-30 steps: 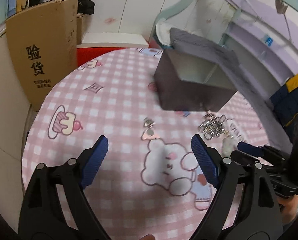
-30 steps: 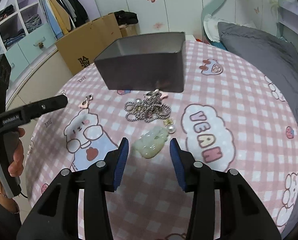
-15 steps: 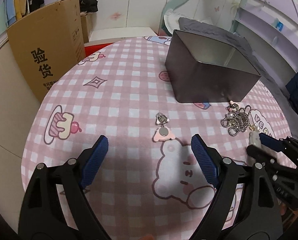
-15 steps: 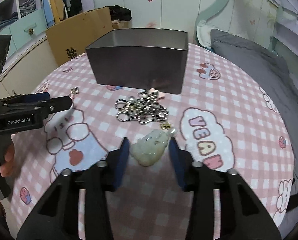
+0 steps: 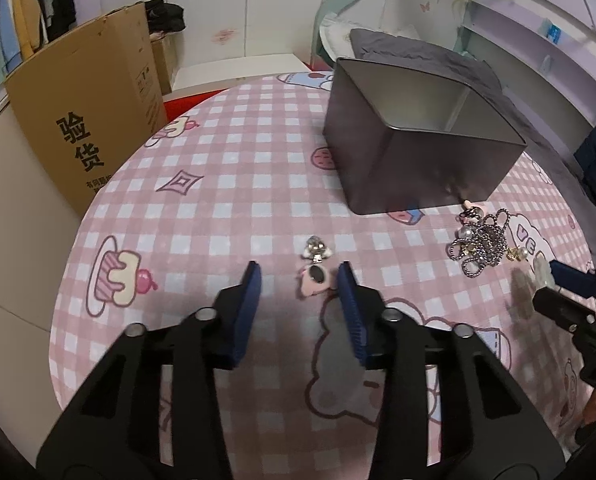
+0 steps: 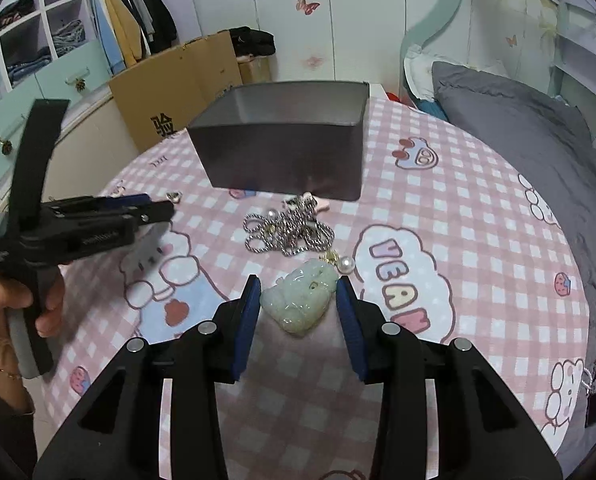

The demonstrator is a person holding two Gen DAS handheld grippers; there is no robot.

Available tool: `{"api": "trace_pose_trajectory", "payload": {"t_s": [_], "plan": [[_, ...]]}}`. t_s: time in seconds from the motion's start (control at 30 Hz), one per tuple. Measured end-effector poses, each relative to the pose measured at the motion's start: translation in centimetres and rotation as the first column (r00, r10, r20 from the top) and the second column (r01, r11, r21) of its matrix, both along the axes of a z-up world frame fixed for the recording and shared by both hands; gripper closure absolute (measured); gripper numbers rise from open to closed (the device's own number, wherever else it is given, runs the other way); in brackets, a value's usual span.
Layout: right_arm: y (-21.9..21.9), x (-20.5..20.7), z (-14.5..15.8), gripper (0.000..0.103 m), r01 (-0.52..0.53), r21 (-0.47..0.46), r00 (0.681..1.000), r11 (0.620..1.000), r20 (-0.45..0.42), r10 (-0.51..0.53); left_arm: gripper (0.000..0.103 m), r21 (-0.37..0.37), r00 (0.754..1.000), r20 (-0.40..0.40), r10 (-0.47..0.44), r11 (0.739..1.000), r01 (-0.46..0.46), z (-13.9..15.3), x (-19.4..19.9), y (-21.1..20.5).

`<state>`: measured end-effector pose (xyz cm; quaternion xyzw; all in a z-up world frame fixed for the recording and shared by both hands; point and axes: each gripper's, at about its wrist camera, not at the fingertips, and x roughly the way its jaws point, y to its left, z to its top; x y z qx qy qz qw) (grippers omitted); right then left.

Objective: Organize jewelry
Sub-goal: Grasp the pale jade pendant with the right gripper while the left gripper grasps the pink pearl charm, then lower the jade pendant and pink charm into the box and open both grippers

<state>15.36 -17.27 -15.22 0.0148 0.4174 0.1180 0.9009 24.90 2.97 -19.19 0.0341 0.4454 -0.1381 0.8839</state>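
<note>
Jade pendant [image 6: 302, 300] fills your right view but shows only as a sliver at 3 o'clock in the left; your right gripper [image 6: 298, 300] brackets it narrowly, your left gripper [image 5: 298, 298] half-open beside the pink clip [image 5: 315, 280].

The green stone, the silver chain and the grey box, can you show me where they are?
green stone pendant [image 6: 299, 300]: right wrist view, middle of its carved face.
silver chain [image 6: 292, 232]: right wrist view, centre of the tangled pile.
grey box [image 5: 381, 168]: left wrist view, its near outer wall.
</note>
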Motion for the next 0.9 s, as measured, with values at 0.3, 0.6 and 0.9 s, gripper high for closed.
{"api": "trace_pose_trajectory", "payload": {"t_s": [0.3,0.6,0.9], "plan": [[-0.3,0.7,1.9,0.067,-0.012,0.038,0.999,0.999,0.034,0.010,0.096,-0.034,1.000,0.011,-0.020,0.999,0.020,0.5,-0.1,0.3],[-1.1,3.3,5.5,0.067,-0.025,0.091,0.992,0.996,0.122,0.013,0.096,-0.184,0.989,0.115,-0.094,0.976,0.114,6.3,-1.2,0.0],[-0.4,8.2,7.0,0.067,-0.048,0.114,0.989,0.992,0.147,0.031,0.096,-0.225,0.971,0.158,-0.177,0.951,0.210,9.8,2.5,-3.7]]}}
